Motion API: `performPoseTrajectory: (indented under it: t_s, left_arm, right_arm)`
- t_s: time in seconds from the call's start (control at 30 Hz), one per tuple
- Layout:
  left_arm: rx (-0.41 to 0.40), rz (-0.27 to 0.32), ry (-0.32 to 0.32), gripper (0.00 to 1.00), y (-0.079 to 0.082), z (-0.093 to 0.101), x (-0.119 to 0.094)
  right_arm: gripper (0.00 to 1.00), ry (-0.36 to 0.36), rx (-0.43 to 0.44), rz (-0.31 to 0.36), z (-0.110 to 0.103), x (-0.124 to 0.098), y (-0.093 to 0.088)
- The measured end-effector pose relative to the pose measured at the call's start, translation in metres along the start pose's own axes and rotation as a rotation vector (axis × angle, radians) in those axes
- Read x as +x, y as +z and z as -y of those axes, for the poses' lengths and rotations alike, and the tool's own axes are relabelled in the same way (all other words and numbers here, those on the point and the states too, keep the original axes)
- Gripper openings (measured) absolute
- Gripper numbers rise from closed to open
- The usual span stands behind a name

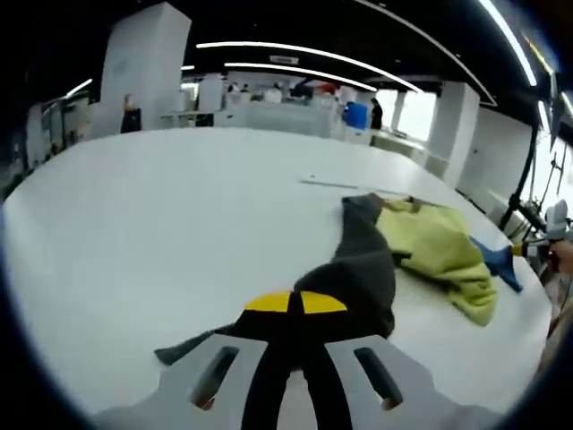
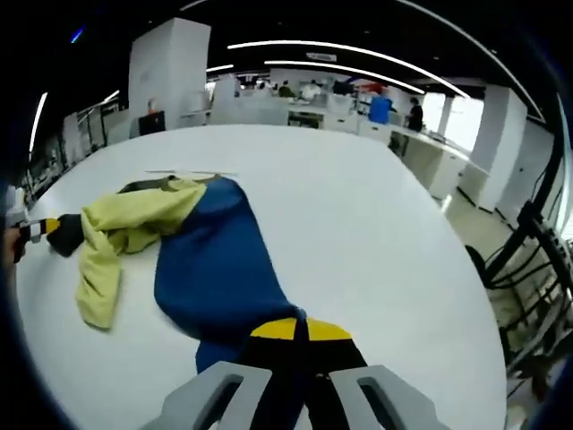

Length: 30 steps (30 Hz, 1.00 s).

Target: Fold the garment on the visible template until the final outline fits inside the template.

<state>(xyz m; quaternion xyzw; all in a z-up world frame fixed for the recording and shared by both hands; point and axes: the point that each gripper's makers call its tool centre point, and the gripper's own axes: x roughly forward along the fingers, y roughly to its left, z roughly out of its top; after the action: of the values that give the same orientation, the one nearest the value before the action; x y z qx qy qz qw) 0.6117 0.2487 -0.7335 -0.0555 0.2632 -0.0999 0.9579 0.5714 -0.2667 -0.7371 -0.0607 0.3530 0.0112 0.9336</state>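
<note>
On the white table (image 1: 161, 224), the garment (image 2: 215, 260) lies stretched between both tools: the left gripper (image 1: 295, 305) is clamped on its grey end, the right gripper (image 2: 295, 331) on its blue end.

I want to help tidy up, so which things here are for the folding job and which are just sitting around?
For the job:
- the yellow, blue and dark grey cloth garment
- the left gripper, shut on its grey part
- the right gripper, shut on its blue part
- the big white table beneath

Just around:
- far desks and shelves
- black stand legs beside the table
</note>
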Motion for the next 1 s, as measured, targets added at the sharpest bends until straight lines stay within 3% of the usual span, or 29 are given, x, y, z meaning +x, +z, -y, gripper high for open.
performPoseTrajectory:
  t_s: [0.33, 0.43, 0.5, 0.73, 0.83, 1.0]
  left_arm:
    - [-0.006, -0.012, 0.081, 0.00, 0.004, -0.034, 0.015]
    - [0.001, -0.033, 0.099, 0.00, 0.002, -0.042, 0.019]
    - [0.037, -0.053, 0.104, 0.00, 0.001, -0.046, 0.022]
    - [0.044, -0.077, 0.098, 0.00, 0.005, -0.057, 0.031]
    - [0.067, -0.095, 0.114, 0.00, 0.004, -0.065, 0.035]
    - [0.021, -0.101, 0.142, 0.00, 0.005, -0.077, 0.038]
  right_arm:
    - [0.00, -0.048, -0.065, -0.015, 0.032, 0.023, 0.006]
    - [0.00, -0.045, -0.028, -0.020, 0.040, 0.030, 0.005]
    - [0.00, -0.042, -0.019, -0.022, 0.044, 0.034, 0.006]
    - [0.00, -0.050, -0.025, -0.054, 0.056, 0.043, 0.004]
    - [0.00, -0.055, -0.062, -0.066, 0.060, 0.047, 0.006]
    - [0.00, -0.069, -0.086, -0.079, 0.070, 0.054, 0.010]
